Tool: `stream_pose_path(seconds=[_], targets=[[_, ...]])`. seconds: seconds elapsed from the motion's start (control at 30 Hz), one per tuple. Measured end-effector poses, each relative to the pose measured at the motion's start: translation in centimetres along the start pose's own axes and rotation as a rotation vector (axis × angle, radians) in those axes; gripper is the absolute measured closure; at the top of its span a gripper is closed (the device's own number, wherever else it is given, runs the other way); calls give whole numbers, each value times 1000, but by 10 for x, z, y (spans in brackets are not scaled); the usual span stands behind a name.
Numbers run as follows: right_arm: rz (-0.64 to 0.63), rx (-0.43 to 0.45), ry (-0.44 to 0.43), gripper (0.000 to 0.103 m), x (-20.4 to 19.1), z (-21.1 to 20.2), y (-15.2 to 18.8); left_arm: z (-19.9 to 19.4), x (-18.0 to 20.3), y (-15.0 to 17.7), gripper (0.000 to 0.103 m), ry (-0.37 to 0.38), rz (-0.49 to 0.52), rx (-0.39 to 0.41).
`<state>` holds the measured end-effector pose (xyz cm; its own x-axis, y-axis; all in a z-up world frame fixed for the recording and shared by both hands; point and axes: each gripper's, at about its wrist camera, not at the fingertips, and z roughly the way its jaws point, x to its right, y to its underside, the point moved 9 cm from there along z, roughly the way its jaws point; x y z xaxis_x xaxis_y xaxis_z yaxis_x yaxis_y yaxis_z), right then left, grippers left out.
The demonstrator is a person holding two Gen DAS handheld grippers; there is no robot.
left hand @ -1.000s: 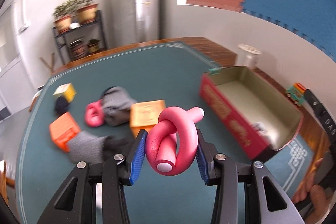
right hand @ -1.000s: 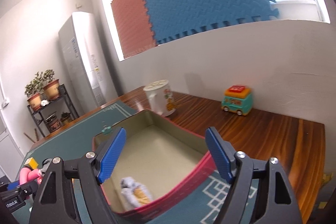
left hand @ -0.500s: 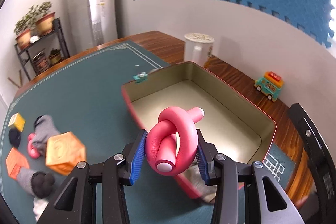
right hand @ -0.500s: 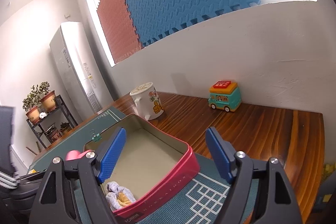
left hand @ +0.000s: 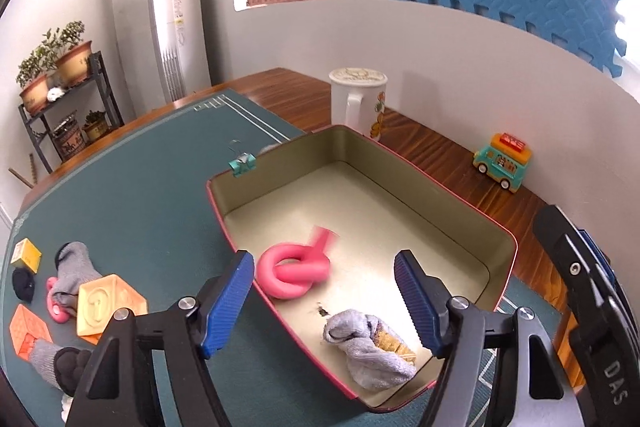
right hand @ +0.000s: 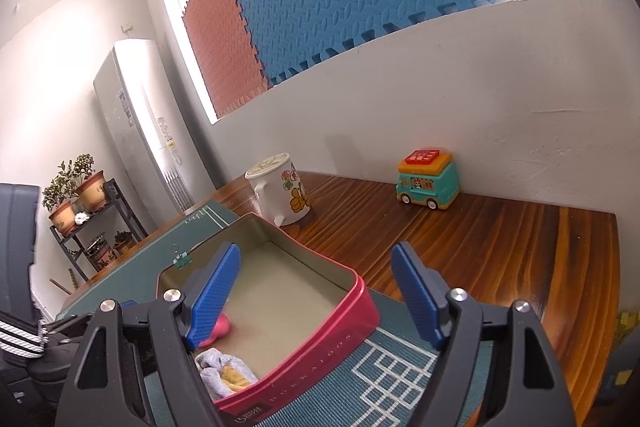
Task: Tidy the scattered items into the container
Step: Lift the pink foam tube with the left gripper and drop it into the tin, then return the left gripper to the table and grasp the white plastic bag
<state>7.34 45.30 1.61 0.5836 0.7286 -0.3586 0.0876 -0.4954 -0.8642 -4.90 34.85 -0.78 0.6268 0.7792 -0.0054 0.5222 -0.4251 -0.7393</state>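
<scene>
My left gripper (left hand: 324, 293) is open above the near left corner of the red tin box (left hand: 476, 215). A knotted pink foam tube (left hand: 294, 273) lies inside the box, blurred at one end, below the gripper. A rolled grey sock (left hand: 370, 345) lies in the box's near corner. Still on the green mat at left are an orange cube (left hand: 106, 305), a grey sock (left hand: 74, 273), another pink tube (left hand: 52, 303) and smaller blocks (left hand: 26, 255). My right gripper (right hand: 316, 295) is open and empty over the box (right hand: 320, 343), where the pink tube (right hand: 220, 327) and sock (right hand: 224, 375) show.
A white mug (left hand: 358, 101) stands just behind the box on the wooden table. A teal toy bus (left hand: 502, 167) sits by the wall at right. A teal binder clip (left hand: 242, 163) is on the box's far left corner. The right gripper's body (left hand: 588, 311) is at right.
My left gripper moved over the box, opened and let go of the pink tube, which dropped into the box. The right gripper stayed open and tilted slightly.
</scene>
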Motion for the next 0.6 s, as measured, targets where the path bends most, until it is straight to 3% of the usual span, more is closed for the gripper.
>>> stream_pose_path(seconds=[0.6], targets=[[-48, -5, 37, 22, -4, 2, 3, -18, -39, 19, 29, -75, -51, -1]])
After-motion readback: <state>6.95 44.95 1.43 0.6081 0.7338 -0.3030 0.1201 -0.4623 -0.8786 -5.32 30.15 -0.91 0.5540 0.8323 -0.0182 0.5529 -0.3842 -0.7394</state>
